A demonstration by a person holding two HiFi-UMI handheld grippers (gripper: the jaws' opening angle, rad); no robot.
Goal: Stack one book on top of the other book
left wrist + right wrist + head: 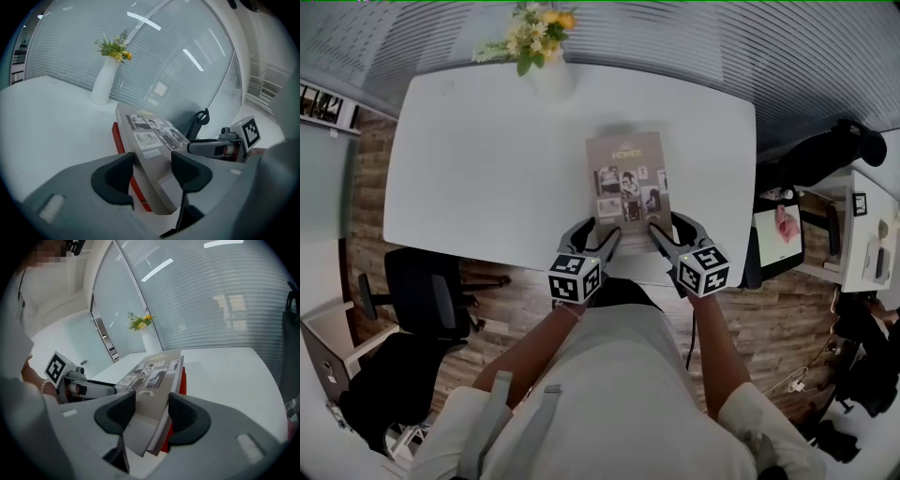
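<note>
A white table [469,169] stretches ahead of the left hand-held gripper [598,239]. At its far edge, well beyond that hand-held gripper, stands a white vase [551,80] of yellow flowers [540,33]. Left of it and nearer the person, a black office chair [427,295] stands on wooden floor [370,197].

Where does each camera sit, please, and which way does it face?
Head view: on the person's head, looking steeply down on the table; shows chest, forearms, left gripper and right gripper.
Left gripper view: on that gripper, facing along its jaws, shut on the grey book, towards the vase; right gripper shows.
Right gripper view: likewise, left gripper showing.
Shared: grey book, red book, vase.
</note>
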